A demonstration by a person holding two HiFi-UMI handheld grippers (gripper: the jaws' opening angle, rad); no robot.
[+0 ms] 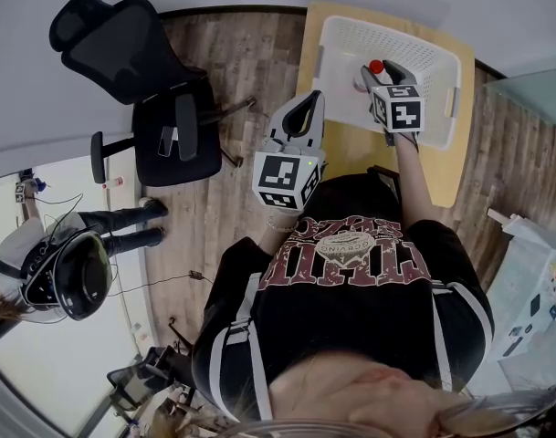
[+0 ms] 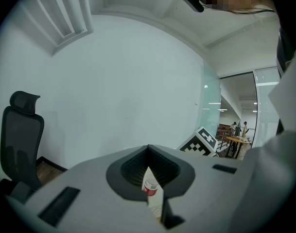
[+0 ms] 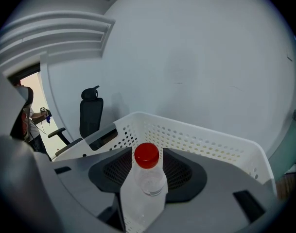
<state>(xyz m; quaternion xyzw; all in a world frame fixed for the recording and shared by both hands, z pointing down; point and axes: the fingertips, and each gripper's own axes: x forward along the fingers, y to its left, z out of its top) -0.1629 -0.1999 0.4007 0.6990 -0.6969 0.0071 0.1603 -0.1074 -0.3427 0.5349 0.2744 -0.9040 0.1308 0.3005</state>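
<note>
My right gripper [image 1: 380,71] is shut on a clear plastic bottle with a red cap [image 1: 376,67], held upright over the white perforated basket [image 1: 346,35]. In the right gripper view the bottle [image 3: 148,176] stands between the jaws of the right gripper [image 3: 147,188], with the basket wall [image 3: 206,141] just behind it. My left gripper [image 1: 307,109] hangs off the table's left edge, above the floor. In the left gripper view the left gripper [image 2: 150,181] is shut on a thin white packet with a red label [image 2: 151,192]. The right gripper's marker cube [image 2: 202,142] shows beyond it.
The basket sits on a light wooden table [image 1: 442,173] against a white wall. A black office chair [image 1: 159,108] stands on the wood floor to the left, and another person [image 1: 49,258] is at the far left. A glass partition [image 2: 235,110] lies to the right.
</note>
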